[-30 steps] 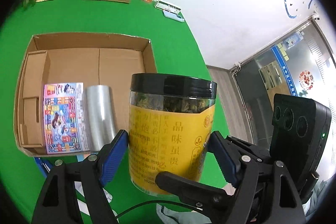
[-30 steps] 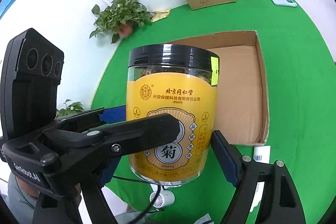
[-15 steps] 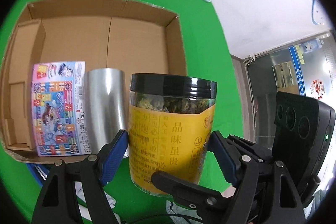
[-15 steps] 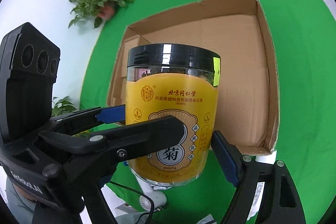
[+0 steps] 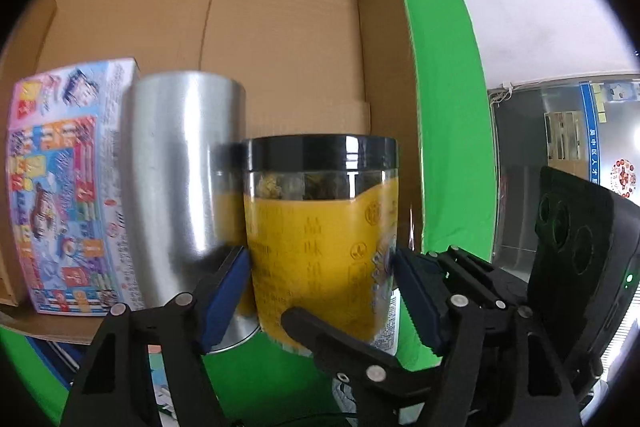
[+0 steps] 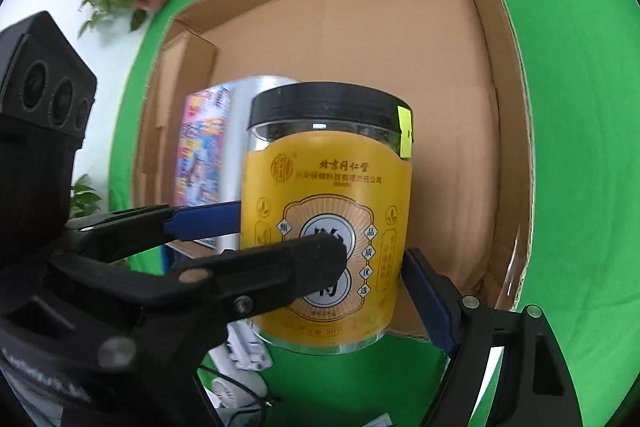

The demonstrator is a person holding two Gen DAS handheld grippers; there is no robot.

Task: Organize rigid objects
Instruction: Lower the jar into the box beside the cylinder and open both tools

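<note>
Over the cardboard box's [image 5: 384,39] near edge, we are gripping the yellow jar [image 6: 326,227] with both the left gripper [image 5: 320,291] and right gripper [image 6: 324,259], left jaws just tightening; it risks knocking the adjacent steel cup [image 5: 180,179].

one jar [image 5: 320,227], one steel cup [image 5: 180,179], one printed box [image 5: 68,187], one carton [image 5: 280,27]

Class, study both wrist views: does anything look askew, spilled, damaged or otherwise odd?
Nothing spilled or damaged. The one oddity: both grippers hold the same black-lidded yellow-labelled jar at once, beside the silver metal cup in the open cardboard box.
</note>
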